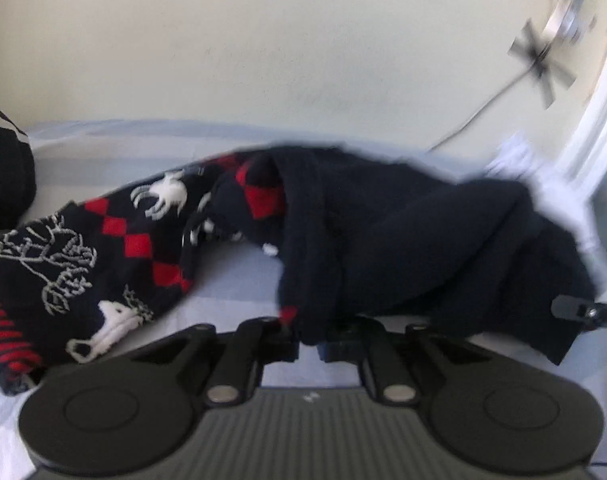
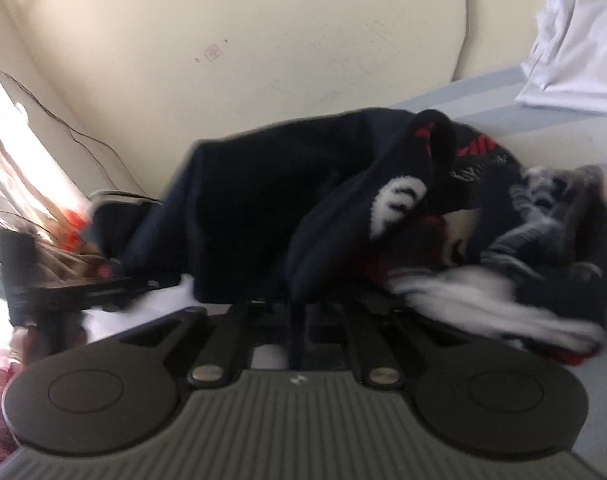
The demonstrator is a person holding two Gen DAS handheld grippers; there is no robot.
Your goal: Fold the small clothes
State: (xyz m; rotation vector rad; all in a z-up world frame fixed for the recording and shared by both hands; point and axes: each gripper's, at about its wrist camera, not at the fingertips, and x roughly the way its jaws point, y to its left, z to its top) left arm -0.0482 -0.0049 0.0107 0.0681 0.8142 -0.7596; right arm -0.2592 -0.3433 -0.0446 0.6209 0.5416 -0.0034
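Both the left gripper (image 1: pixel 309 344) and right gripper (image 2: pixel 297 320) were closed on the dark sweater (image 1: pixel 403 240), bunched mid-frame on the pale sheet (image 1: pixel 231 280), apparently mid-fold; next, the carried edge probably needed laying flat.

A dark navy knitted garment with red diamonds and white stitched figures (image 1: pixel 151 240) sprawls crumpled across the pale bed sheet, patterned end trailing toward eight o'clock in the left wrist view, plain dark half bunched toward three o'clock. From the right wrist, the same knit (image 2: pixel 263 216) heaps up, folds blurred.
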